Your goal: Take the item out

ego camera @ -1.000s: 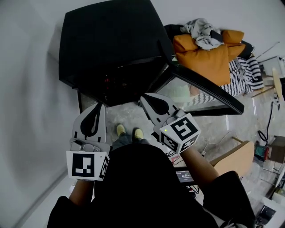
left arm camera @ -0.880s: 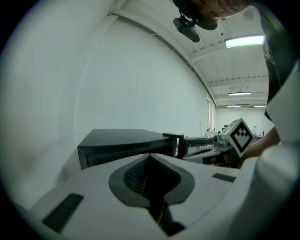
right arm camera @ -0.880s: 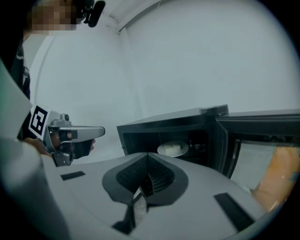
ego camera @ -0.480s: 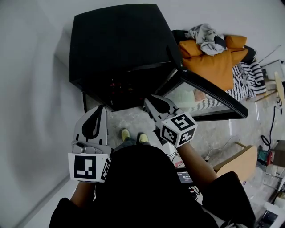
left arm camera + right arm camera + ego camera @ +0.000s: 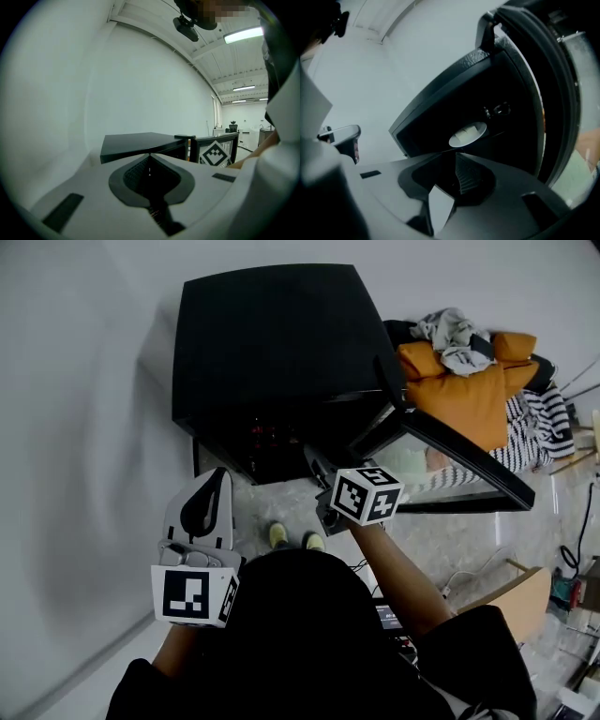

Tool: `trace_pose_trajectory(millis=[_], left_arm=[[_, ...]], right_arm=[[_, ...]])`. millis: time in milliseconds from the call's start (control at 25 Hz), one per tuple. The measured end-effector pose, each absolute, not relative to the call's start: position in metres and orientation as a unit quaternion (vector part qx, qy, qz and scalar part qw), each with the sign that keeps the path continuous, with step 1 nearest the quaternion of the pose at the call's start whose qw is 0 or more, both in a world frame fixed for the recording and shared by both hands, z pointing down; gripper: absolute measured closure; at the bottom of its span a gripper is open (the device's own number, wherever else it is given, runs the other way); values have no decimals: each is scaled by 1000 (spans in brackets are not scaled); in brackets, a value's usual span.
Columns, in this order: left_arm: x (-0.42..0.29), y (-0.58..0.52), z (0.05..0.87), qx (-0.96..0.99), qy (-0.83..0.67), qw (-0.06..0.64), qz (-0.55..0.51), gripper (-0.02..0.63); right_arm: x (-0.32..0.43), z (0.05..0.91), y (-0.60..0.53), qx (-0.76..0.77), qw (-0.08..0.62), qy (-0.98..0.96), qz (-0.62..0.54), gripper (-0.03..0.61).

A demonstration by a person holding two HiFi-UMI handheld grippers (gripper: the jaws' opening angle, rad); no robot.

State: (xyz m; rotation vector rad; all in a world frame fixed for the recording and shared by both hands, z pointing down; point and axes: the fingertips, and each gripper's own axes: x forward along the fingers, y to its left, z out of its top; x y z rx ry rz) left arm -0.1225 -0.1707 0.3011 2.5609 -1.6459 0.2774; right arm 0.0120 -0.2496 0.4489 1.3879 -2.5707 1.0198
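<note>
While the empty right tool is being opened and the left tool is shut on nothing, the white dish in the black cabinet could be knocked by a misjudged reach.

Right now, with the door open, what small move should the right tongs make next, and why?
Probably ease the right tongs forward into the black cabinet toward the white dish: they are opening, nothing is between them, and the dish sits inside, just ahead of them.

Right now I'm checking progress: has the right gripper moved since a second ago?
Yes. The right gripper has advanced toward the black cabinet's open front, tongs opening, nothing between them.
</note>
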Motion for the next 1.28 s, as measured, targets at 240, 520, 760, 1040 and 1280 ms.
trace_pose_trajectory(millis=[240, 520, 760, 1040, 1280], left_arm=[[-135, -172, 298, 824, -557, 42, 97, 606], [-152, -170, 298, 805, -583, 48, 103, 606], [-162, -173, 297, 796, -594, 47, 108, 606], [-165, -175, 296, 790, -601, 46, 109, 606], [-169, -175, 295, 785, -607, 47, 111, 606]], right_arm=[[0, 473, -285, 463, 9, -806, 368, 481], [2, 497, -327, 491, -60, -742, 452, 457], [3, 502, -347, 492, -112, -705, 498, 443], [2, 506, -356, 486, -139, -677, 534, 443], [0, 507, -358, 481, -154, -661, 555, 449]])
